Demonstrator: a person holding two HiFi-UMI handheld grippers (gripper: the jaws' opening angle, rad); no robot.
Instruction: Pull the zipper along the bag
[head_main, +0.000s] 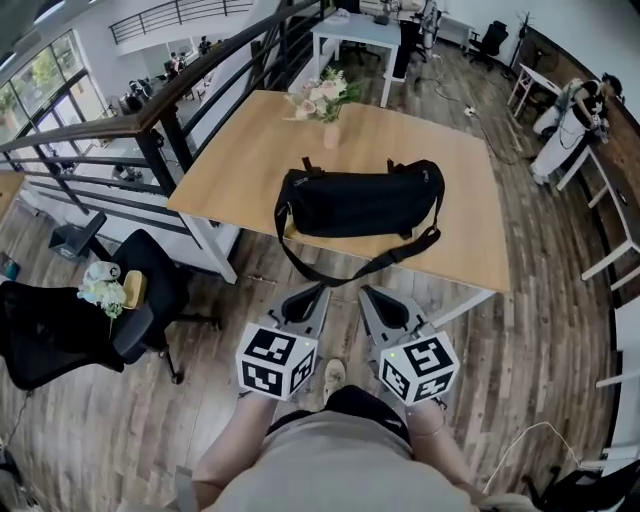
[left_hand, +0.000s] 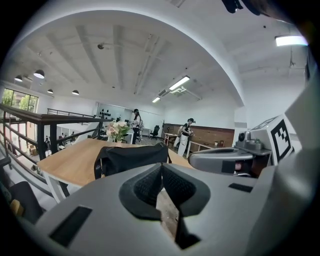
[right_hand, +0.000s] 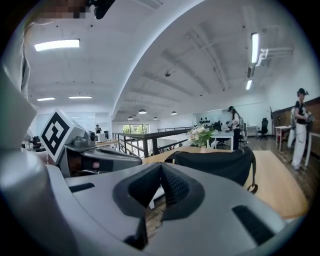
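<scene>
A black duffel bag (head_main: 362, 203) lies lengthwise on the wooden table (head_main: 250, 150), its strap (head_main: 330, 272) hanging over the near edge. The bag (left_hand: 131, 158) shows ahead in the left gripper view, and the bag (right_hand: 215, 164) also in the right gripper view. My left gripper (head_main: 312, 297) and right gripper (head_main: 372, 299) are side by side above the floor, short of the table's near edge and apart from the bag. Both are shut with nothing between the jaws. The zipper itself is too small to make out.
A vase of flowers (head_main: 325, 103) stands on the table behind the bag. A black office chair (head_main: 90, 320) is at the left, a railing (head_main: 150, 120) beyond it. White desks (head_main: 355, 35) and people stand farther back. My shoe (head_main: 334, 377) shows on the wood floor.
</scene>
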